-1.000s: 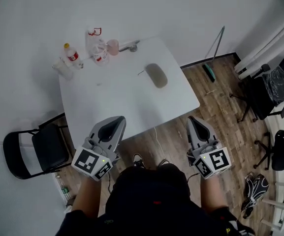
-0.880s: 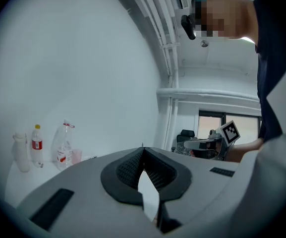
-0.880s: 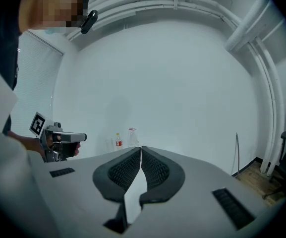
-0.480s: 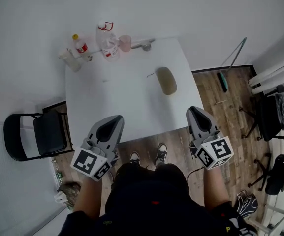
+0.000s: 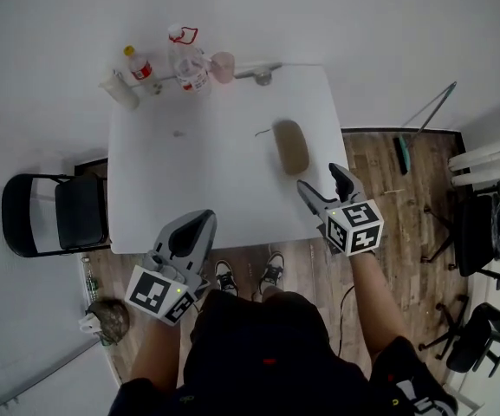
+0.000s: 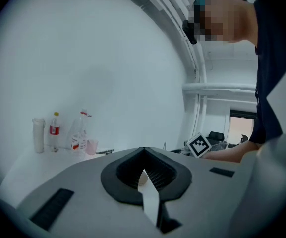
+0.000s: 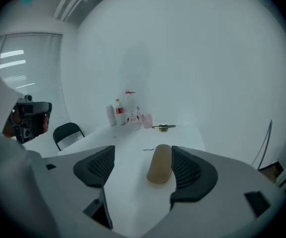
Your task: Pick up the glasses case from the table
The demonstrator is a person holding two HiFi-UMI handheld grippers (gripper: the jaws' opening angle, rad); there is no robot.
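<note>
The tan oval glasses case [image 5: 291,146] lies on the white table [image 5: 198,180], toward its right side. My right gripper [image 5: 321,180] hovers over the table's near right edge, just short of the case. Its jaws are opening and stand wide apart with nothing between them. In the right gripper view the case [image 7: 160,163] rests ahead, close to the right finger [image 7: 190,170] of that gripper [image 7: 143,170]. My left gripper [image 5: 203,220] hangs in front of the table's near edge, shut and empty. In the left gripper view its tips [image 6: 143,155] meet.
Plastic bottles [image 5: 189,63], a pink cup [image 5: 223,66] and a metal object [image 5: 262,74] stand along the table's far edge. A small dark wire [image 5: 261,132] lies left of the case. A black folding chair [image 5: 55,224] is on the left; office chairs [image 5: 492,241] are on the right.
My right gripper has moved forward and down over the table's near edge toward the case, and its jaws have gone from shut to wide apart. The left gripper shifted only a little.
</note>
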